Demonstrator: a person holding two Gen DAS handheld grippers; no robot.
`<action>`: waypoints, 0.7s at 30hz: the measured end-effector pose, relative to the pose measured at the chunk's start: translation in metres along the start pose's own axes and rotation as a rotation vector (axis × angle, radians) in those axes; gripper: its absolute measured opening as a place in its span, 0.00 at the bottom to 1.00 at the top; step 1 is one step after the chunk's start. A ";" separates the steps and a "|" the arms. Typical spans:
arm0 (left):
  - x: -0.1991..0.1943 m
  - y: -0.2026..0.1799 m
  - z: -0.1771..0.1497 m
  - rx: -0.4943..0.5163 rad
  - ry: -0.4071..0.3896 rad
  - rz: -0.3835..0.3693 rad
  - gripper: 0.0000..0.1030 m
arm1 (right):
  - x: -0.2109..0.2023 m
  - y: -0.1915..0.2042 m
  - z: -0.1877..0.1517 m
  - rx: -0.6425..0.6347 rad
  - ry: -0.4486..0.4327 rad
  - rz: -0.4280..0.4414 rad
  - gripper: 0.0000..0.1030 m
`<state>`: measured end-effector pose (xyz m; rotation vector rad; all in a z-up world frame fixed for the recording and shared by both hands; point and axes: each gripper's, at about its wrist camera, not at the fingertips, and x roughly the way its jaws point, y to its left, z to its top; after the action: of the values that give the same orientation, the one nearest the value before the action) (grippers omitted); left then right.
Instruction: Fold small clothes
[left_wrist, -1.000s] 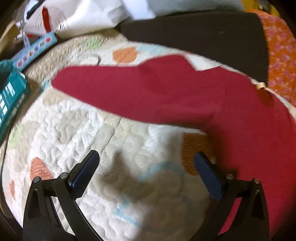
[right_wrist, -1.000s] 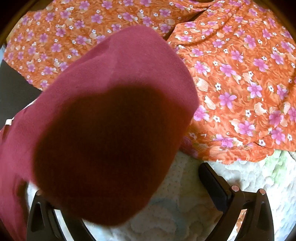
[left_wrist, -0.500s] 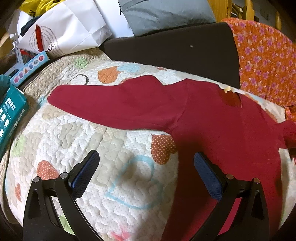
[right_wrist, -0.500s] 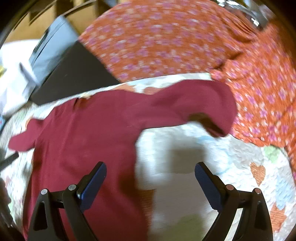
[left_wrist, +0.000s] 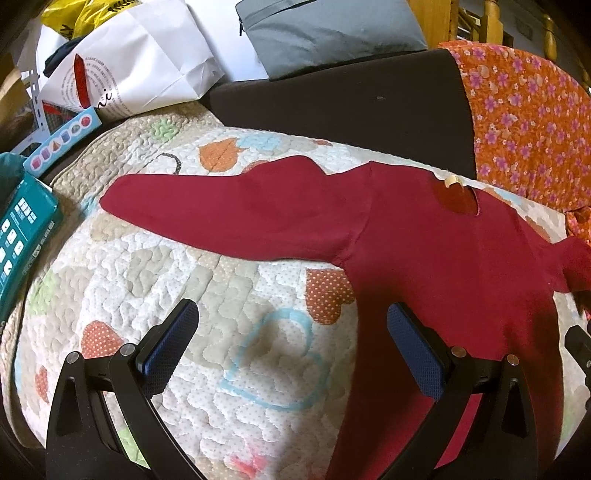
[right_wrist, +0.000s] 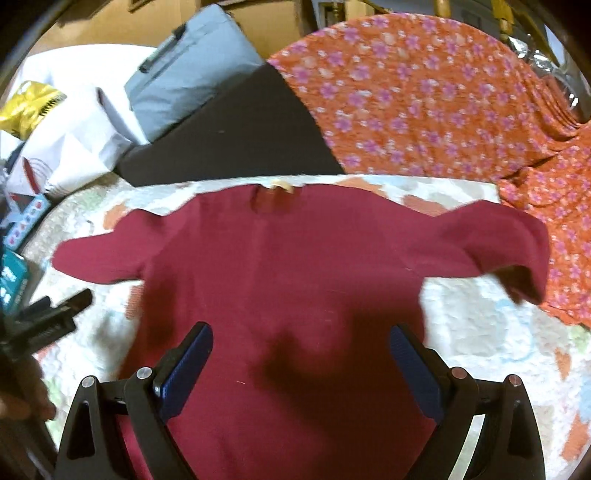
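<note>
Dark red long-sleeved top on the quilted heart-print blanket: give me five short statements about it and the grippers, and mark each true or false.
1. The dark red long-sleeved top lies spread on the quilted heart-print blanket. True.
2. The left gripper is clamped on a sleeve. False: its jaws stand open and hold nothing.
3. The right gripper is open above the top's body. True.
4. The sleeve nearest the orange floral cloth lies flat. False: its cuff end curls over.
5. A neck label shows at the collar. True.
</note>
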<state>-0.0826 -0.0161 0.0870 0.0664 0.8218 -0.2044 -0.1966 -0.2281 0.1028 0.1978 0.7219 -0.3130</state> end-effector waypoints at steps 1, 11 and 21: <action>0.001 0.001 0.000 -0.003 0.005 -0.001 0.99 | 0.002 0.004 0.002 -0.005 -0.002 0.007 0.93; 0.011 0.008 0.003 -0.023 0.027 0.014 0.99 | 0.020 0.028 0.004 -0.009 0.024 0.011 0.93; 0.023 0.012 0.003 -0.021 0.051 0.027 0.99 | 0.037 0.039 0.008 -0.014 0.051 0.033 0.93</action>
<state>-0.0628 -0.0084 0.0713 0.0632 0.8731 -0.1688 -0.1522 -0.2018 0.0862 0.2051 0.7705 -0.2722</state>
